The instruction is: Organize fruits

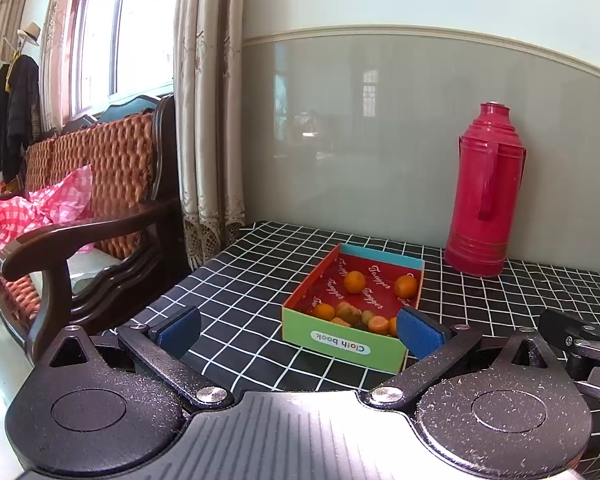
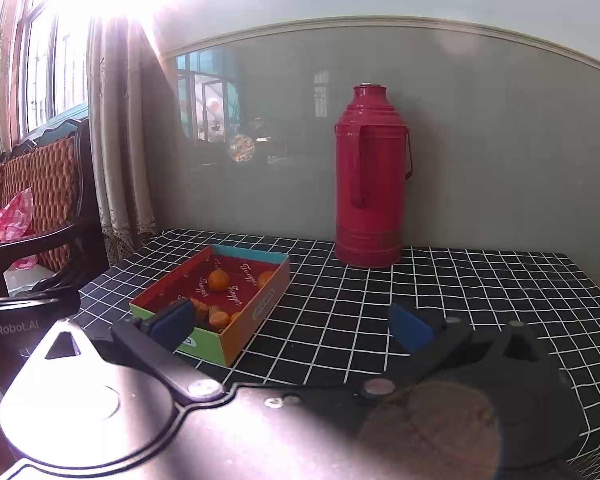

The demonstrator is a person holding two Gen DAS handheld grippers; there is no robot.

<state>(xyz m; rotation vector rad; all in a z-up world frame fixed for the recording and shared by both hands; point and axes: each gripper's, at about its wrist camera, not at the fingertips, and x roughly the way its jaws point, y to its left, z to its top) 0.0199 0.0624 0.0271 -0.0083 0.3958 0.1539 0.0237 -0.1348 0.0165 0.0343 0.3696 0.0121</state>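
A shallow cardboard box [image 1: 342,344] with a red inside, green front and "Cloth book" label sits on the black checked tablecloth [image 1: 244,280]. Several small oranges [image 1: 355,282] lie in it, some clustered at its near end. The box also shows in the right wrist view [image 2: 252,312], with oranges [image 2: 218,280] inside. My left gripper [image 1: 298,330] is open and empty, just in front of the box. My right gripper [image 2: 292,326] is open and empty, to the right of the box's near corner.
A tall red thermos [image 1: 486,196] stands at the back against the grey wall, also in the right wrist view [image 2: 370,178]. A wooden sofa [image 1: 84,208] with a pink checked bag [image 1: 48,204] stands left of the table. Curtains [image 1: 208,120] hang behind.
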